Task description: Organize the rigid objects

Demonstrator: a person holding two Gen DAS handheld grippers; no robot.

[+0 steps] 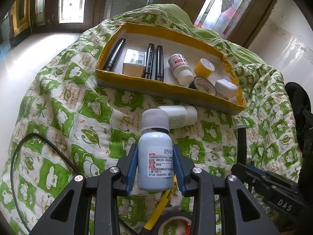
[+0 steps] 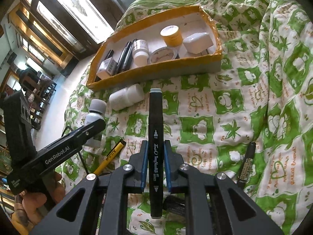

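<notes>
My left gripper (image 1: pixel 156 152) is shut on a pale blue bottle (image 1: pixel 155 154) with a grey cap, held above the quilt. My right gripper (image 2: pixel 156 146) is shut on a black art marker (image 2: pixel 156 152), held upright. The yellow-rimmed box (image 1: pixel 156 87) lies ahead and holds several markers, a small carton (image 1: pixel 134 62), a white bottle (image 1: pixel 180 68), a yellow jar (image 1: pixel 204 68), a tape roll (image 1: pixel 204 85) and a white case (image 1: pixel 226 88). The box also shows in the right wrist view (image 2: pixel 156 69). A white bottle (image 1: pixel 180 116) lies on the quilt just before the box.
A yellow pen (image 2: pixel 110 154) and a black marker (image 2: pixel 246 163) lie on the green-and-white quilt (image 1: pixel 78 127). A tape roll (image 1: pixel 174 224) sits under my left gripper. A black cable (image 1: pixel 17 152) loops at the left. White floor and wooden doors lie beyond.
</notes>
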